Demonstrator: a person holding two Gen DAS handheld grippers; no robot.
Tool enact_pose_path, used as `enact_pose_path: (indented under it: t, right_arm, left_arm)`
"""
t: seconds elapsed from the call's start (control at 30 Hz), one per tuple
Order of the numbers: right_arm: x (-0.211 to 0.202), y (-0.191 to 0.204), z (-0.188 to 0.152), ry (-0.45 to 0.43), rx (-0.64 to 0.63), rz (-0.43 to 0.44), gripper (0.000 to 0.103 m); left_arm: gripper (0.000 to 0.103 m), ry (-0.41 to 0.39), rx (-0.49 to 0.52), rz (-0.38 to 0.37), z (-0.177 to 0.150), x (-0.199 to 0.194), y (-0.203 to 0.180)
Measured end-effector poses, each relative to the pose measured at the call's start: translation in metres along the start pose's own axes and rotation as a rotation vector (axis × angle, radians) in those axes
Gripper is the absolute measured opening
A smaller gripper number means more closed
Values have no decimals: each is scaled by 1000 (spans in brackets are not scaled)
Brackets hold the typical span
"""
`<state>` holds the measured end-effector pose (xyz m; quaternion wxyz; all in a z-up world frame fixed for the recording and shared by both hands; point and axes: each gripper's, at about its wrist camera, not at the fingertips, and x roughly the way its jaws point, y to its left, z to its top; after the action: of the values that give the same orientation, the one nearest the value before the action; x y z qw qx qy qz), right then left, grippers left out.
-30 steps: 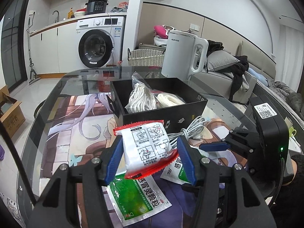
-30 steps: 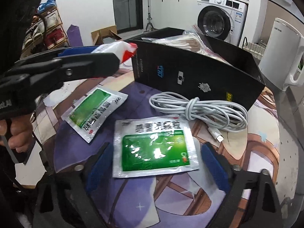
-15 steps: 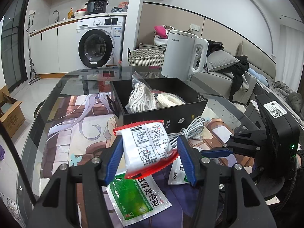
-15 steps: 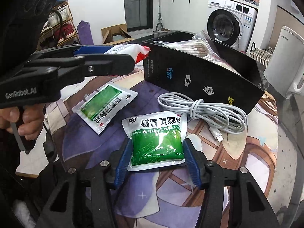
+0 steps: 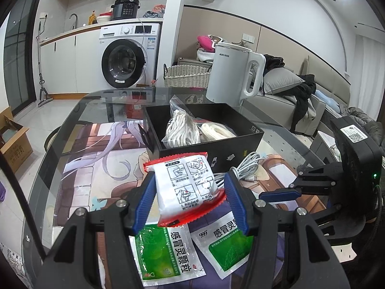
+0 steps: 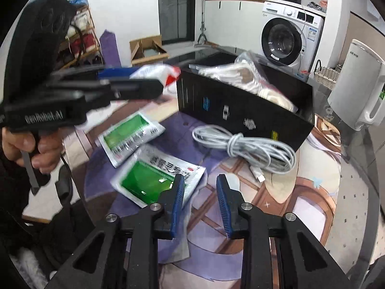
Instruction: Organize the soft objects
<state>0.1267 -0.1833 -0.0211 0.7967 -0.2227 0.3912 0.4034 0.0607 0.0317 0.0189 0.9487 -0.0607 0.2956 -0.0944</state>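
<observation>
Above the desk's [image 5: 72, 110] near edge, left hand-held gripper [image 5: 190, 178] clamps one red-and-white packet [image 5: 185, 187], which hides part of two green sachets flat below: left sachet [image 6: 131, 137], right sachet [image 6: 154, 183]. Right view blurs that packet. One cable coil [image 6: 243, 147] lies beside one black box [image 6: 240, 113]; bagged cords inside, count unclear. Right hand-held gripper [image 6: 200, 180] is closed, nothing between its pads, left pad covering right sachet's corner. Only right view shows the hand [image 6: 31, 149] on the left handle.

Bright indoor light, fisheye-bent edges, right view motion-blurred
</observation>
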Motion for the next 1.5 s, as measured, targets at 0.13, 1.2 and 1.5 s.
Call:
enact_pose_path:
  t: [0.13,1.2,1.5]
  right_arm:
    - [2,2,1,-10,33,27,47]
    - [24,23,0,52,42,17,100]
    - [16,-19,-4,64,145,-146,101]
  left_arm:
    - [57,-3,-3,4,1,-1,2]
    - [57,3,-23,0,1,-1,7]
    - [57,0,-28,0,2,-2,10]
